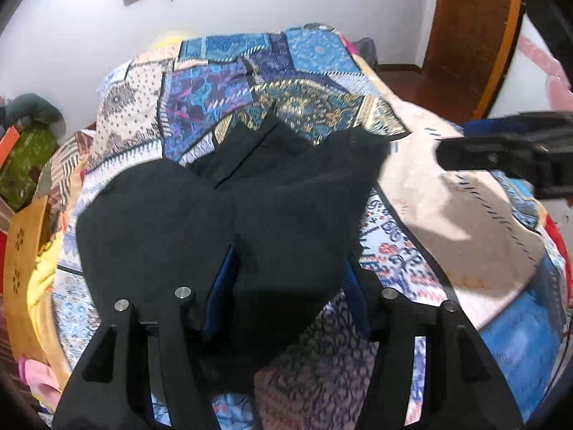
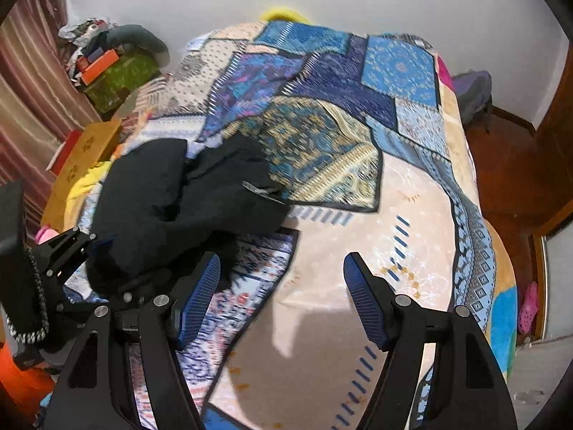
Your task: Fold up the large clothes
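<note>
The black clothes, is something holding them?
Nothing grips the black clothes. The left gripper is open around their near edge; the right gripper is open over the bedspread.

Black garment [image 1: 286,208] drapes between left gripper [image 1: 286,283] fingers on quilt [image 1: 447,193].

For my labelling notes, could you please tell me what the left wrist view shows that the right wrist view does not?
Only the left wrist view shows the left gripper with black garment lying between its open fingers, and a wooden door. Only the right wrist view shows the right gripper open over bare bedspread, plus pink shoes on the floor. Both show the garment, the bedspread and a green box.
</note>
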A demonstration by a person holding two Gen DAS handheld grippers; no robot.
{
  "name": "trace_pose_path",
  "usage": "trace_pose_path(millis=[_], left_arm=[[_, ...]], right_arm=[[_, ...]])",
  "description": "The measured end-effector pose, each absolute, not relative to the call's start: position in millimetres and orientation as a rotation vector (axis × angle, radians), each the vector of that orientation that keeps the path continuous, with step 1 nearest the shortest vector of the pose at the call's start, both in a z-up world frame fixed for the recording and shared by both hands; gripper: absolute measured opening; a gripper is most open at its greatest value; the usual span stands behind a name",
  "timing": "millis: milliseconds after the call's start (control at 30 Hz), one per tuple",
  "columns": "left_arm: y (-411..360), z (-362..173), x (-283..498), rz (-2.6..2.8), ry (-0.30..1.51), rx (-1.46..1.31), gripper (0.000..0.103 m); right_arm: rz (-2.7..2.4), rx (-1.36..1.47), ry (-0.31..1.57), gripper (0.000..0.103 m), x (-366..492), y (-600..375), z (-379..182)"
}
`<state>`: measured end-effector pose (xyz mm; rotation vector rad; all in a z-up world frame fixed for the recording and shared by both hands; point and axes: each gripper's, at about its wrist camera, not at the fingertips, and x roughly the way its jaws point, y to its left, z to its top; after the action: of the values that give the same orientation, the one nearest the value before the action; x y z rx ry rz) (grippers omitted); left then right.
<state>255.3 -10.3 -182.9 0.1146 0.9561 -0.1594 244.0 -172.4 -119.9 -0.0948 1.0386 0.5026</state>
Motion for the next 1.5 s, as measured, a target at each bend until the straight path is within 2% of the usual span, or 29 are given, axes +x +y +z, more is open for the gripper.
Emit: trace_pose_path(millis=[33,267,333,400,667,800,933,1300,1500], left_arm=[[-9.2,-178.5,250.7,-0.164,0.953,0.121,0.064],[23.1,-140.7,218.6,-0.113,0.851,0.116,0.076],[43.1,-130.5,213.8,-0.062,0.813,0.093,0.085],[64.0,-124.4,212.4,0.001,0.78,0.076,0.089],[122.6,-158.6,233.4,0.106,0.879,-0.072,0.089],[127.9,-198.8,242.0,0.093,0.977,-0.13,0.09],[128.7,-218.4,235.0,0.06,0.972,-0.241,0.095],[156.3,-205.8,226.6,0.119,0.973,-0.32,0.094],[191.0,-214.2,222.7,0.19,0.975,-0.438,0.094]], right_arm=[[0.511,-0.096,1.03,0.068,242.2,-170.2,-116.3],[0.594,-0.105,0.969,0.068,234.9,-130.8,-93.7],[0.622,-0.11,0.962,0.068,234.6,-115.2,-91.5],[0.647,-0.114,0.96,0.068,234.9,-100.7,-92.5],[0.669,-0.19,1.019,0.068,240.4,-62.6,-126.9],[0.644,-0.228,1.062,0.068,241.1,-73.9,-152.4],[0.642,-0.174,1.121,0.068,242.3,-92.8,-166.7],[0.612,-0.09,1.099,0.068,241.9,-119.5,-141.0],[0.583,0.094,1.126,0.068,261.0,-144.3,-142.3]])
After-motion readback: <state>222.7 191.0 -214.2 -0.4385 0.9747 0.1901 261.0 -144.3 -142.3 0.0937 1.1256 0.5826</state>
